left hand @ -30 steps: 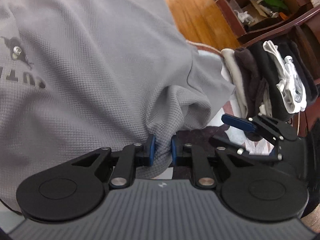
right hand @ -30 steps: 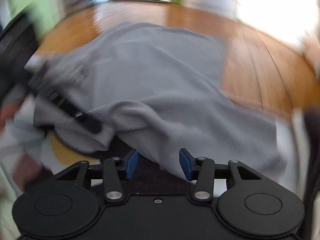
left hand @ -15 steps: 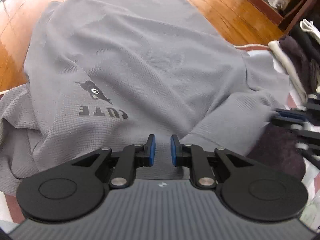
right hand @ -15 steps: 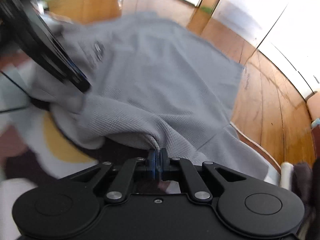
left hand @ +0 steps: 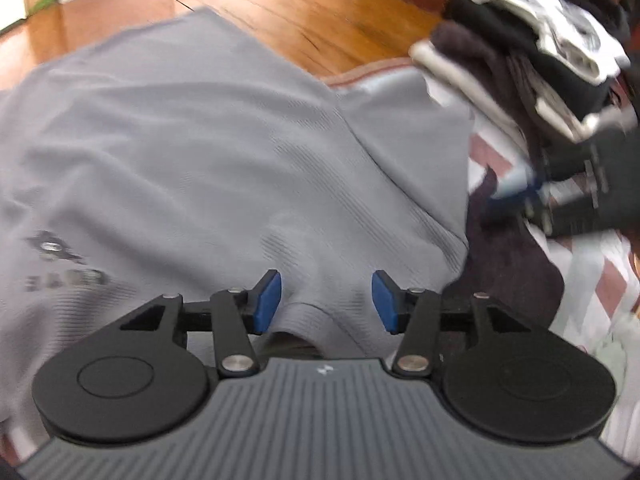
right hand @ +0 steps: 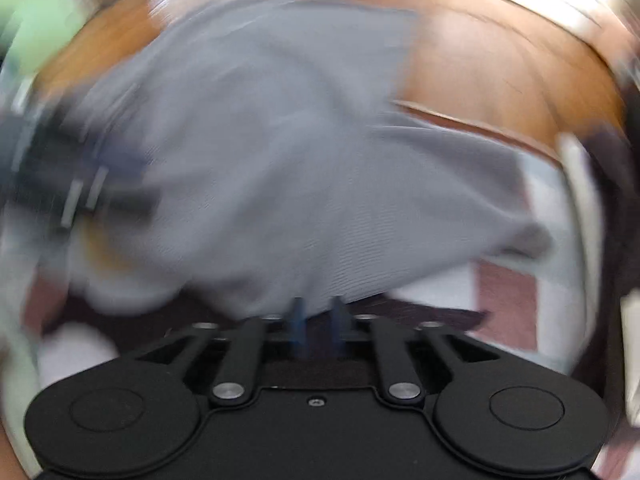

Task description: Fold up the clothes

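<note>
Both grippers have let go within the last half second: the left gripper (left hand: 326, 300), which had its jaws nearly together over the collar edge, has just been opening them, and the right gripper (right hand: 316, 326), which was pinched shut on a fold of cloth, has just been opening too. One grey T-shirt (left hand: 208, 152) lies spread partly on the wooden floor (left hand: 304, 12) and partly on a patterned blanket (left hand: 592, 288) in white, brown and dark patches. Its print, a small dark figure above a line of letters (left hand: 64, 276), sits at the left of the left wrist view, blurred. The left jaws stand about half open with the shirt's ribbed neckline (left hand: 308, 314) lying between the two blue pads (left hand: 267, 304), which do not press on it. In the right wrist view, heavily blurred, the jaws show a narrow gap just beside the shirt's near edge, apparently not pressing it, though the blur leaves the contact uncertain. One stack of folded clothes (left hand: 520, 52), dark, cream and white layers, rests at the upper right beside the shirt's sleeve. The right gripper appears there as a dark blur just below the stack.
</note>
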The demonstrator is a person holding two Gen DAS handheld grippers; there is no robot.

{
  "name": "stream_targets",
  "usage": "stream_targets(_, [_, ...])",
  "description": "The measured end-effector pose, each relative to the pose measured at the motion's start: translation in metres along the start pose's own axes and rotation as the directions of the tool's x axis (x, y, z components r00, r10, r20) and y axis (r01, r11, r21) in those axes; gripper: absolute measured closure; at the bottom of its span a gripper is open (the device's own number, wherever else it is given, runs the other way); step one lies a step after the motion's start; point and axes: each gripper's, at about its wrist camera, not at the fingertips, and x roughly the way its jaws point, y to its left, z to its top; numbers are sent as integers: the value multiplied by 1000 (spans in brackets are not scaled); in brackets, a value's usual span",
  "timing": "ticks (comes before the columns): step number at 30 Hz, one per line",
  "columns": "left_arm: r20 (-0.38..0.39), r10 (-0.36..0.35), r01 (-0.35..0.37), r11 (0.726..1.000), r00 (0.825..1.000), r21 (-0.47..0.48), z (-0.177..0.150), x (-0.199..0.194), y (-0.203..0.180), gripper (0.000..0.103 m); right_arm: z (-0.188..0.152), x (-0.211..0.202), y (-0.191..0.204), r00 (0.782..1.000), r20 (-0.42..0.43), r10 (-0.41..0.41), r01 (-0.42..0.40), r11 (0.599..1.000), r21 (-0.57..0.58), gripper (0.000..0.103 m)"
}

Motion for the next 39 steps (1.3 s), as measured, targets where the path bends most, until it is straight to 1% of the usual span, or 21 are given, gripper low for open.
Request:
stream_targets(2, [-25, 6, -5, 1000, 1000, 18, -2, 15, -2, 52, 4, -1, -38, 999, 33, 40, -47, 974, 222, 60])
stream_targets(3, [-33, 26, -25, 999, 999, 30, -2, 22, -2, 58, 4, 0, -55, 997, 53, 54, -69, 943, 327, 60])
stream_targets(4, [-42, 46, -44, 998, 998, 44, -3, 28, -3, 67, 3, 1, -68, 996, 77, 56, -82, 912, 401, 60])
stream_targets(5, [-49, 54, -51, 997, 997, 52, -3, 28, -2, 86, 0, 2, -74, 993, 101, 53, -93, 892, 442, 60])
stream_targets(6, [-55, 61, -58, 997, 997, 60, -3, 28, 0, 92, -2, 4, -80, 991, 126, 50, -105, 870, 482, 58])
stream_targets(12, [-61, -28, 22, 995, 998, -94, -4, 21, 26, 94, 0, 25, -112, 984, 155, -81, -27, 804, 594, 33])
stream_targets(16, [-83, -44, 31, 987, 996, -156, -7, 27, 35, 94, 16, 38, -131, 963, 241, -118, -69, 759, 647, 33])
stream_targets(17, [-83, -44, 31, 987, 996, -157, -8, 27, 36, 94, 23, 38, -132, 955, 262, -138, -67, 761, 645, 41])
stream_targets(18, [-83, -44, 30, 987, 996, -159, -9, 26, 36, 94, 31, 33, -128, 943, 281, -176, -41, 779, 626, 83])
stream_targets(19, [-80, -44, 30, 986, 996, -161, -10, 26, 36, 94, 38, 26, -123, 929, 303, -213, -14, 797, 603, 99])
stream_targets(20, [-78, -44, 31, 986, 996, -165, -11, 25, 36, 94, 44, 16, -114, 904, 340, -259, 26, 828, 560, 99])
stream_targets(22, [-77, -49, 35, 984, 996, -172, -12, 23, 37, 94, 45, -14, -85, 797, 452, -400, 193, 879, 437, 100])
stream_targets(24, [-78, -55, 40, 983, 995, -181, -13, 22, 38, 94, 41, -21, -69, 754, 475, -455, 329, 886, 327, 101])
stream_targets(25, [-80, -59, 43, 981, 995, -188, -13, 21, 39, 94, 41, -13, -70, 761, 436, -480, 394, 876, 278, 102])
stream_targets(26, [-84, -61, 45, 981, 995, -187, -14, 21, 39, 93, 40, -4, -71, 764, 394, -511, 457, 860, 228, 102])
stream_targets(28, [-91, -63, 45, 982, 994, -182, -14, 22, 39, 92, 36, 18, -77, 743, 291, -603, 589, 795, 145, 100])
stream_targets(31, [-94, -61, 43, 982, 994, -182, -13, 21, 38, 91, 21, 26, -84, 768, 197, -610, 583, 792, 180, 98])
stream_targets(33, [-98, -62, 43, 981, 993, -188, -10, 20, 38, 86, 15, 25, -72, 760, 183, -623, 598, 782, 176, 90])
stream_targets(36, [-59, -21, 11, 985, 998, -171, -3, 4, 39, 74, 16, 23, -45, 651, 218, -727, 725, 680, 104, 42])
stream_targets(37, [-33, -3, -2, 984, 999, -178, -2, -7, 44, 70, 16, 22, -37, 618, 234, -750, 756, 649, 84, 40])
stream_targets(39, [15, 49, -44, 971, 999, -234, -2, -33, 62, 57, 18, 10, -26, 635, 282, -719, 735, 675, 67, 40])
